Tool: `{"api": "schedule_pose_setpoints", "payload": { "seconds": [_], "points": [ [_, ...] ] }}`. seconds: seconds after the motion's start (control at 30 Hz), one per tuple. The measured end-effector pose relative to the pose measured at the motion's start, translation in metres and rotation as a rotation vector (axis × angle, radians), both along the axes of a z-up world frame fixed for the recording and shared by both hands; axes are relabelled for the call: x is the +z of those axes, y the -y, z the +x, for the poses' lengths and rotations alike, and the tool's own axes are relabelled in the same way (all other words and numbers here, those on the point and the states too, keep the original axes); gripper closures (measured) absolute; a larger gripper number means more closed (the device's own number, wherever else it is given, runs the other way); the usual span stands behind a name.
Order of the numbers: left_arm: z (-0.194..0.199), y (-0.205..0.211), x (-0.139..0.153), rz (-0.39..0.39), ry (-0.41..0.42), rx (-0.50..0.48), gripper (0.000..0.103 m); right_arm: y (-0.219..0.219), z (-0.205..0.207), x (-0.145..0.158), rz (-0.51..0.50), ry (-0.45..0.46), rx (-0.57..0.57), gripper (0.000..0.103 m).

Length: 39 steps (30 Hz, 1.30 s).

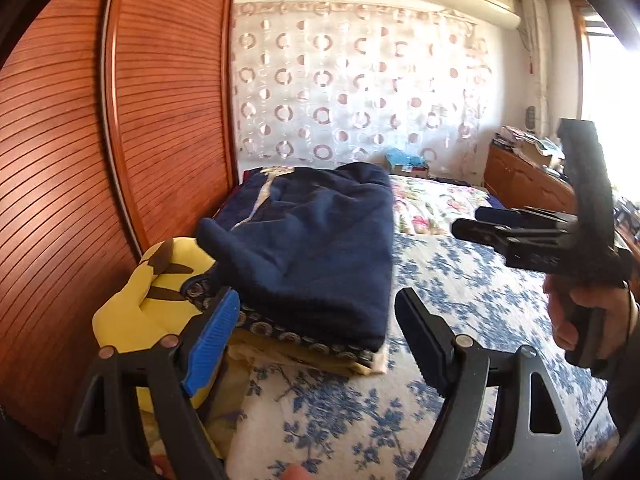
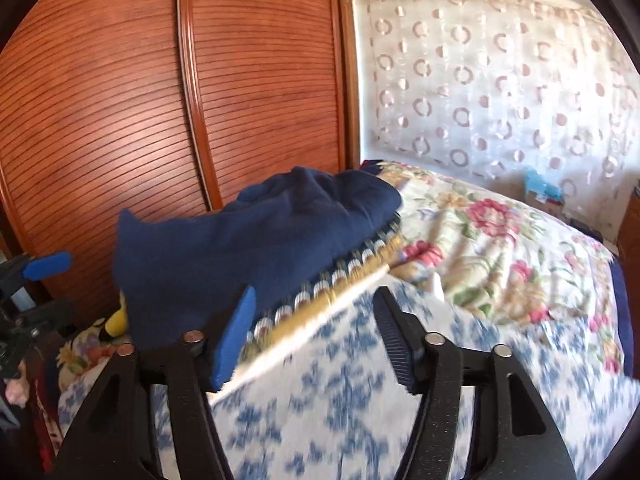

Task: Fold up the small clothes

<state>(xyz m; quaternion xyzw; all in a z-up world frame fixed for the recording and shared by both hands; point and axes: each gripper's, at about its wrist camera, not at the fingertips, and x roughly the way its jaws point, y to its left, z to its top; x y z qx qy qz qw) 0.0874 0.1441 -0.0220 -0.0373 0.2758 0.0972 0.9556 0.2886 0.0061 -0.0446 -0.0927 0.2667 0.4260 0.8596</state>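
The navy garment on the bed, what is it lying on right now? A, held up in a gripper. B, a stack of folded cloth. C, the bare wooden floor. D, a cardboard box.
B: the navy garment rests folded on a stack of folded cloth, and neither gripper holds it.

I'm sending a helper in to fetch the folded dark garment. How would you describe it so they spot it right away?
Start at the tall reddish slatted wardrobe doors and look down to the bed beside them. There a small stack sits on the blue-flowered sheet; the navy fleece garment lies on top. It is plain dark blue, unlike the yellow plush toy beside it and the patterned cloth underneath.
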Motion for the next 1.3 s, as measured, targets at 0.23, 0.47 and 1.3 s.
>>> {"api": "schedule_pose_setpoints", "payload": {
  "seconds": [0.23, 0.47, 1.3],
  "points": [
    [-0.010, 0.037, -0.004, 0.021, -0.018, -0.064, 0.023, 0.062, -0.052, 0.014, 0.039, 0.025, -0.089, 0.022],
    [-0.016, 0.077, -0.007, -0.015, -0.023, -0.177, 0.022, 0.128, -0.096, 0.021, 0.040, 0.049, -0.242, 0.019],
    [-0.042, 0.143, 0.079, -0.004, 0.112, -0.250, 0.022, 0.265, -0.194, 0.085, 0.123, 0.189, -0.610, 0.019]
  ]
}}
